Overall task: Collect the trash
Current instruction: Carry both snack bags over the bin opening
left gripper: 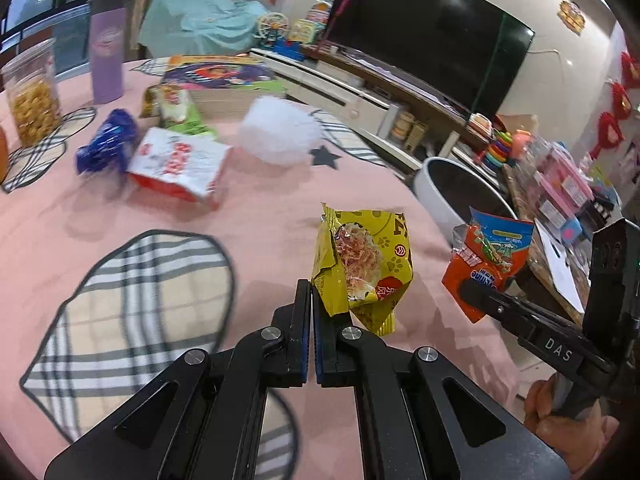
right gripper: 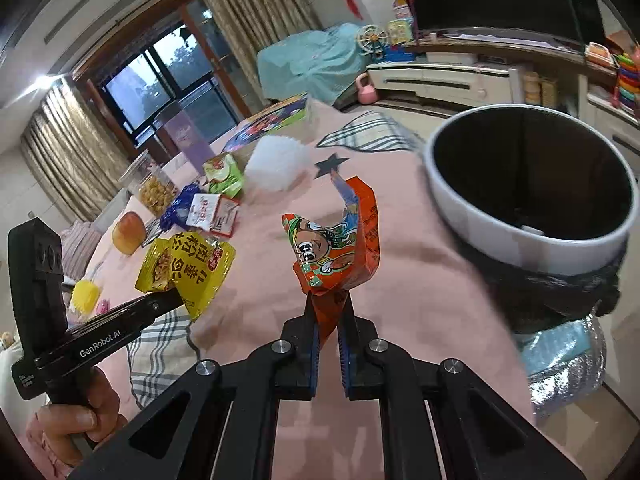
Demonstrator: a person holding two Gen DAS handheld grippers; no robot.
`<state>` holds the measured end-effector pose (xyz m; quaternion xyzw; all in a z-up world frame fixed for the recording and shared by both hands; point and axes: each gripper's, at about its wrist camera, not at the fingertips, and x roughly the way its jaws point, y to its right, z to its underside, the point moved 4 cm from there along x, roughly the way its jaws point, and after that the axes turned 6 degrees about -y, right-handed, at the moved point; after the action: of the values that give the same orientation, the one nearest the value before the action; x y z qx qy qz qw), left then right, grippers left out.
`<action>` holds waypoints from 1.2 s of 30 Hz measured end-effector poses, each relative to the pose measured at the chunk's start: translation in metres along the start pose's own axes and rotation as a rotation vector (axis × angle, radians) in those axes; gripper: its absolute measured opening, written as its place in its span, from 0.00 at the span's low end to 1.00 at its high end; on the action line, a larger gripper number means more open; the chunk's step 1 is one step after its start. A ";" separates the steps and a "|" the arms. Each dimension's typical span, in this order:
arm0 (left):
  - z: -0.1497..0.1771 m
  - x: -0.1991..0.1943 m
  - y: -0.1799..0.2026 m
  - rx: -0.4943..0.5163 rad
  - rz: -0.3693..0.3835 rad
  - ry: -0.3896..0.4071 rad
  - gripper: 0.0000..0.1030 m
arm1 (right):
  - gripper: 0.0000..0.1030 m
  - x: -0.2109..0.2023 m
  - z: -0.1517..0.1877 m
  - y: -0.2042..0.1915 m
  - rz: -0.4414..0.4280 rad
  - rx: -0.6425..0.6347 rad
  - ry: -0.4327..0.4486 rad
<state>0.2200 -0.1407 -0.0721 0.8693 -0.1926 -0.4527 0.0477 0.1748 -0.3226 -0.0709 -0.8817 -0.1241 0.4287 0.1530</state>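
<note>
The right gripper (right gripper: 329, 322), clamped on the orange snack wrapper (right gripper: 336, 254), is nearer the trash bin (right gripper: 532, 248) ahead-right; the left gripper (left gripper: 311, 300) pinches the yellow wrapper (left gripper: 360, 268), probably empty.

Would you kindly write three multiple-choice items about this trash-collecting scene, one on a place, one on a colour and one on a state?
1. Where is the white bin?
A. Beside the pink-covered table's edge
B. On top of the TV stand
C. In the middle of the table

2. What colour is the wrapper pinched by the left gripper?
A. Blue
B. Yellow
C. White

3. What state is the right gripper in?
A. Open and empty
B. Shut on an orange snack wrapper
C. Shut on a jar

Answers:
1 A: the right wrist view shows the bin standing just past the pink tablecloth.
2 B: the yellow snack wrapper sits between its fingers.
3 B: the orange snack wrapper rises from its closed fingers, off the table.
</note>
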 end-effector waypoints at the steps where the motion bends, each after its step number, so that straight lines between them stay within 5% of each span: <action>1: -0.001 0.001 0.004 0.006 0.002 0.000 0.01 | 0.08 -0.003 0.000 0.004 0.006 0.004 0.005; 36: -0.051 0.049 0.128 0.178 0.058 -0.030 0.01 | 0.08 -0.050 -0.040 0.094 0.135 0.074 0.084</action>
<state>0.2490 -0.2821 -0.0472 0.8572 -0.2578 -0.4454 -0.0195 0.1845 -0.4330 -0.0472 -0.8989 -0.0421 0.4051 0.1615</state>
